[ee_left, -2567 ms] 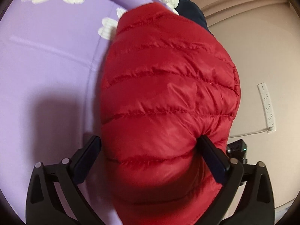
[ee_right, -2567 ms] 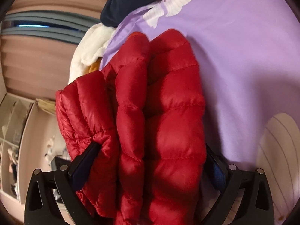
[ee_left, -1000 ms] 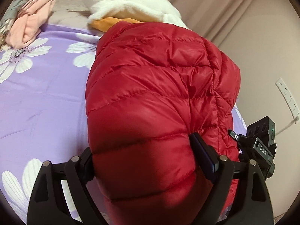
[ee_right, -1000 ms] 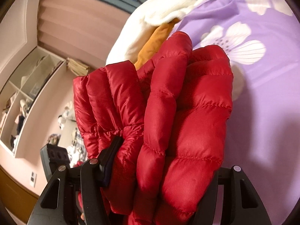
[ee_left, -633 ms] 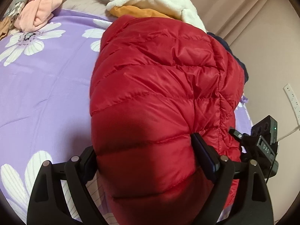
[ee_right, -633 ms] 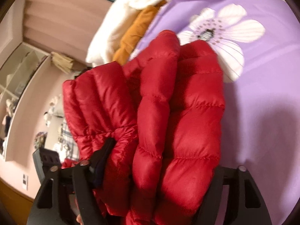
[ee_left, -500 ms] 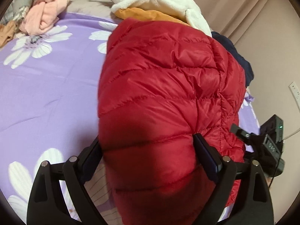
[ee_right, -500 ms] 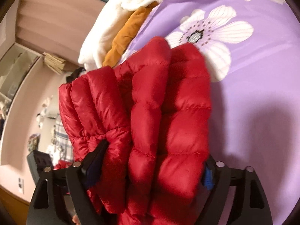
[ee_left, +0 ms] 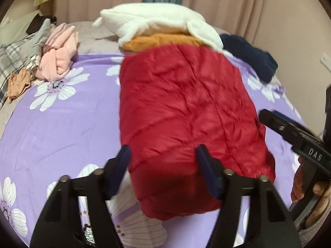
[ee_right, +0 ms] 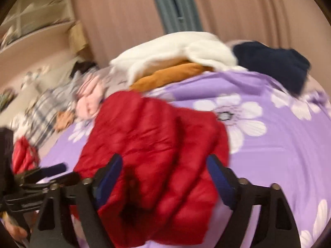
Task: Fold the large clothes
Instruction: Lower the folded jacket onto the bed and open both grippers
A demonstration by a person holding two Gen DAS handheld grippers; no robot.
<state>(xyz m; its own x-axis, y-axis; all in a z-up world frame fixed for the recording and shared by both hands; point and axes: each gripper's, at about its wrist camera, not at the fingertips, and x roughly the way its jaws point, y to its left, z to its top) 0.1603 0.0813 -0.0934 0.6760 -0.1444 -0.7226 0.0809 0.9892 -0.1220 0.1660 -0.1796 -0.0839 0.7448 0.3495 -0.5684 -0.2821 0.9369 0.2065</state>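
Red puffer jacket (ee_left: 186,111) on bedspread (ee_left: 62,124) | left gripper (ee_left: 163,171) closing, jacket between, unpinched | right gripper (ee_right: 165,177) same

The red jacket (ee_left: 186,111) was quilted, slightly glossy cloth. The bed's purple sheet (ee_left: 62,128) looked smooth and matt. At its far edge lay a fluffy white fleece (ee_left: 157,22). The gripper fingers (ee_left: 209,173) were matt black plastic.
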